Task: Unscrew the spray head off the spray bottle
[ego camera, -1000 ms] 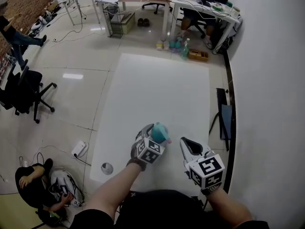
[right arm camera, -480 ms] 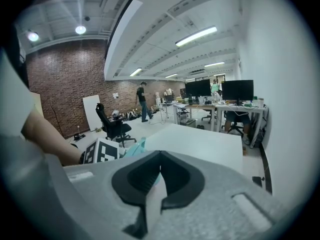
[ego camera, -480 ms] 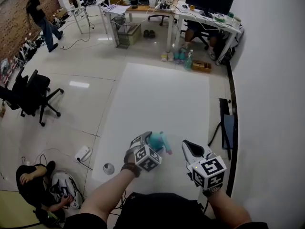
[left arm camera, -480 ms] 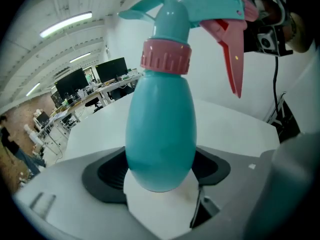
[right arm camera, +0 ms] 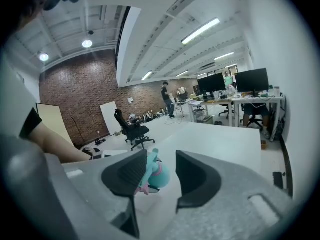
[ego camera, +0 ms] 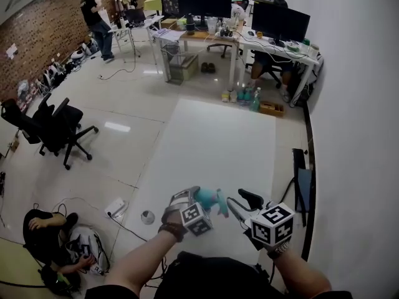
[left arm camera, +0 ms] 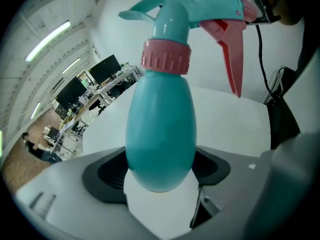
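Note:
A teal spray bottle point(ego camera: 206, 198) with a pink collar point(left arm camera: 166, 57), a teal spray head point(left arm camera: 200, 4) and a pink trigger point(left arm camera: 231, 49) is held off the white table point(ego camera: 212, 142). My left gripper point(ego camera: 194, 199) is shut on the bottle's rounded body point(left arm camera: 160, 134); the head end points away from it. My right gripper point(ego camera: 242, 202) hovers just right of the bottle. Its jaws have just been opening and nothing is between them. In the right gripper view the bottle point(right arm camera: 152, 173) shows beyond the open right gripper point(right arm camera: 161, 159), apart from its pads.
Desks with monitors point(ego camera: 249, 36) stand beyond the table's far end, with bottles point(ego camera: 246, 95) on the floor below. A black office chair point(ego camera: 56, 126) and a power strip point(ego camera: 115, 207) lie left. A person sits on the floor point(ego camera: 43, 242); another stands far off point(ego camera: 93, 11).
The right gripper's jaws have opened and it has drawn closer to the bottle. The left gripper has lifted and rolled with the bottle. The head view has tipped upward.

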The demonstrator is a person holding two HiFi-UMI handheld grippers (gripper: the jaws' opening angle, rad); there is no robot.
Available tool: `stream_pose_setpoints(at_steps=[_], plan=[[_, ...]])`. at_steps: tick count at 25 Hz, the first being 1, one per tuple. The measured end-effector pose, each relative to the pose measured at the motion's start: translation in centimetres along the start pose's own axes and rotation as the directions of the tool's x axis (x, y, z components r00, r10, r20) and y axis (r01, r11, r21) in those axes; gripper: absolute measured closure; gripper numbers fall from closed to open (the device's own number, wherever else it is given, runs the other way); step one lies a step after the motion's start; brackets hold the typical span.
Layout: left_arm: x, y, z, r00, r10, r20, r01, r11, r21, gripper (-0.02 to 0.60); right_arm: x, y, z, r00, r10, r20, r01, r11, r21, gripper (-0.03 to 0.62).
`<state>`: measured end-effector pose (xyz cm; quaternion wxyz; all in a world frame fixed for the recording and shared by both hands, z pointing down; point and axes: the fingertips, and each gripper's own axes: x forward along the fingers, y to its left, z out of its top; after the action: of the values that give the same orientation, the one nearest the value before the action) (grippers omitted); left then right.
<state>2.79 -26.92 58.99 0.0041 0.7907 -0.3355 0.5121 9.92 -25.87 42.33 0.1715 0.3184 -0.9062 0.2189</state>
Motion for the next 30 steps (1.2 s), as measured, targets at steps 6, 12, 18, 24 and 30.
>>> stream_pose_setpoints(at_steps=[6,12,18,24,30], plan=[[-1.6,-2.0,-1.0,0.998,0.05,-0.029,-0.049,0.998,0.036,0.167,0.8,3.4,-1.7,0.99,0.123,-0.072,-0.119,0.991,0.056,0.355],[-2.9,-3.9,-1.1,0.996,0.069,-0.055,-0.064,0.994,0.09,0.167,1.3,4.1,-4.7,0.973,0.126,-0.195,-0.115,0.991,0.063,0.345],[-4.8,-2.6,-2.2,0.99,0.123,-0.072,-0.109,0.98,0.169,0.167,2.5,5.6,-5.7,0.966,0.143,-0.216,-0.117,0.985,0.129,0.345],[-5.6,-2.1,-3.6,0.986,0.131,-0.102,-0.105,0.967,0.23,0.167,3.3,6.8,-6.2,0.959,0.156,-0.235,-0.108,0.972,0.208,0.345],[-6.2,-1.2,-4.5,0.978,0.173,-0.116,-0.129,0.941,0.313,0.167,4.1,7.5,-7.2,0.961,0.136,-0.24,-0.073,0.964,0.254,0.38]])
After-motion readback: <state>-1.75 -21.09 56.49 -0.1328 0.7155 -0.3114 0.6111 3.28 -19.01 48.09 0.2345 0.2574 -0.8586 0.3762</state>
